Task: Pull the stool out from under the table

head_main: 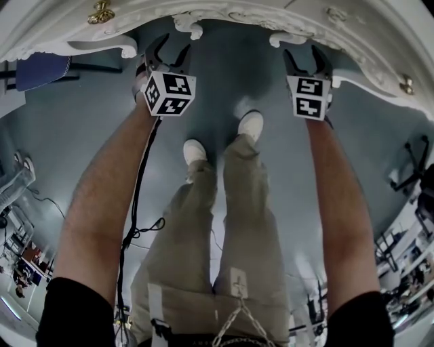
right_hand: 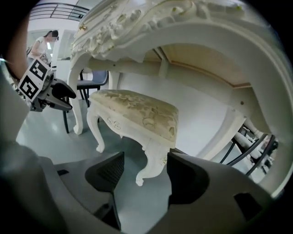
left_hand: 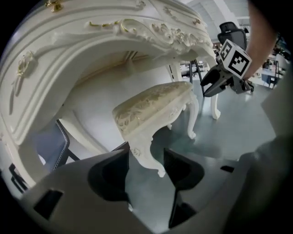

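Both arms reach forward and down toward the white carved surface with gilt trim (head_main: 285, 17), whose curved, scrolled edge runs across the top of the head view. The low white stool with curved carved legs and a cream patterned cushion (left_hand: 153, 107) stands on the grey floor (head_main: 230, 74) under that surface, inside the arched knee space. The head view does not show it; both gripper views do.

The left tongs (head_main: 173, 49) stand wide open with nothing held. In the left gripper view the two dark jaws are well apart, and the stool's nearest corner leg shows in the gap between them, farther off and not touched by either jaw. The right tongs (head_main: 303, 57) are likewise spread wide and empty. In the right gripper view the stool (right_hand: 137, 112) sits just beyond the jaws, with its near leg in line with the gap and free of both pads.

Each gripper view also catches the other tool. The right tongs (left_hand: 211, 84) hang in the air to one side of the stool, apart from it, beside a white leg of the surface (left_hand: 91, 41). The left tongs (right_hand: 62, 98) hang off the stool's other side, also clear of it.

The person's white shoes (head_main: 194, 150) stand on the floor, short of the surface's edge. A blue chair with dark legs (left_hand: 51, 146) stands beyond the surface (right_hand: 192, 27).
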